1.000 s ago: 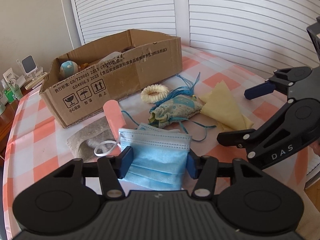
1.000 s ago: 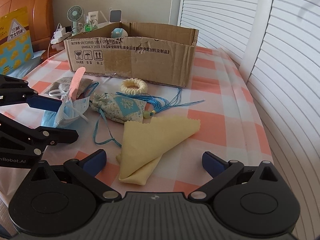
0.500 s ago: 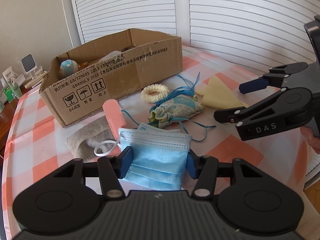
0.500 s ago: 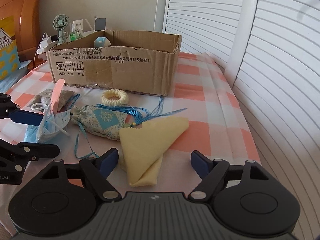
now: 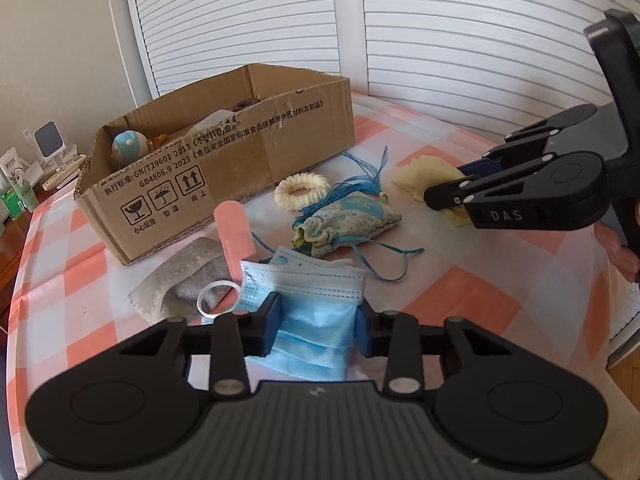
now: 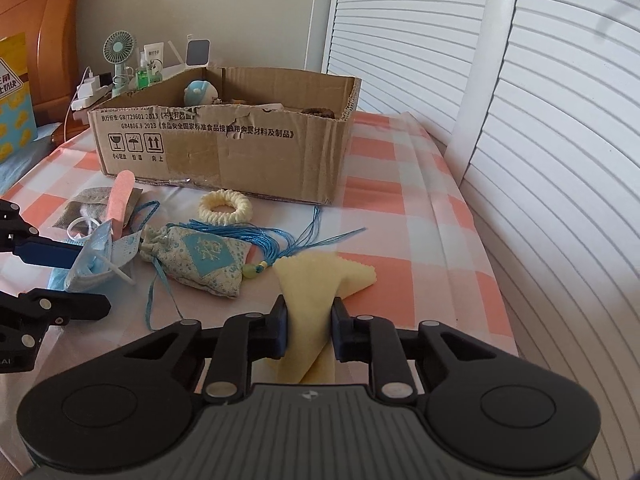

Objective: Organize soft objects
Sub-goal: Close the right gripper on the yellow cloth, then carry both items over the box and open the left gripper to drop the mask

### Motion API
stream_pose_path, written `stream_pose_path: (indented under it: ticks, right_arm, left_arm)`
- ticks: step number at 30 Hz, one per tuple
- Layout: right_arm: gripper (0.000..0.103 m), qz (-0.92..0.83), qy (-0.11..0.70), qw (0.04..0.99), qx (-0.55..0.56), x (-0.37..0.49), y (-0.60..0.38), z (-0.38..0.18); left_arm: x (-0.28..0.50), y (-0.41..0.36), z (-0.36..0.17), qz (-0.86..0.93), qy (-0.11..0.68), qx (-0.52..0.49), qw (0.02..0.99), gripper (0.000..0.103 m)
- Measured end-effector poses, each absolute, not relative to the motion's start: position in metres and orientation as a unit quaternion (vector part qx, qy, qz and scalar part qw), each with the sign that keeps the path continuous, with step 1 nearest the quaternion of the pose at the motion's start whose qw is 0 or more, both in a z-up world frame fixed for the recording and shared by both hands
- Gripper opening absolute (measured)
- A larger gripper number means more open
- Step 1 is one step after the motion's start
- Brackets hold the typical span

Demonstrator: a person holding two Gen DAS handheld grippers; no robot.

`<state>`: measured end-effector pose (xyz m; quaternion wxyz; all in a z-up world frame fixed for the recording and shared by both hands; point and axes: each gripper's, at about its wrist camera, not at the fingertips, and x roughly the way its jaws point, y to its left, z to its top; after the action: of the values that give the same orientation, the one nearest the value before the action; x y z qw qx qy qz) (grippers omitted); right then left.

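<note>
Two hand-held grippers work over a checked cloth surface (image 6: 384, 184). The right hand-held gripper (image 6: 308, 330), bottom centre of the right wrist view, is clamped tight on a folded yellow cloth (image 6: 316, 284), w/ the fabric pinched into a narrow waist between its pads and fanning out beyond them toward mid-frame. The left hand-held gripper (image 5: 316, 326), bottom centre of the left wrist view, has its jaws closing on a blue face mask (image 5: 308, 300); the mask bunches between the pads, both touching its sides. Just beyond the mask, mid-frame, lie a patterned drawstring pouch (image 5: 348, 220) w/ blue cords trailing, a cream knitted ring (image 5: 302, 191) behind it, a pink strip (image 5: 234, 232) and a grey mesh bag (image 5: 180, 276) to the left, the strip's near end under the mask's edge. An open cardboard box (image 5: 224, 176) stands in the upper left of centre, a round blue-and-white toy (image 5: 127, 145) in its left corner. White louvred doors (image 6: 560, 120) fill the bkgd at right.
</note>
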<state>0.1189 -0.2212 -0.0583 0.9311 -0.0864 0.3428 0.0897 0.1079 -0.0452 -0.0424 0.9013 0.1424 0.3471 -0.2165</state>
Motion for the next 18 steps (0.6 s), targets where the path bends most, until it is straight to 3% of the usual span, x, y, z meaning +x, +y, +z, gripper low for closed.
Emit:
stream_pose_path:
  ticks: [11,18]
  right_arm:
    - [0.024,0.096,0.333,0.933,-0.093,0.104,-0.226,-0.042]
    - [0.024,0.103,0.327,0.934,-0.099,0.096,-0.228,-0.030]
  left_arm:
    - [0.102,-0.030,-0.027,-0.221,0.351,0.137,0.900,0.012]
    - [0.092,-0.018,-0.007,-0.224,0.345,0.139,0.901,0.010]
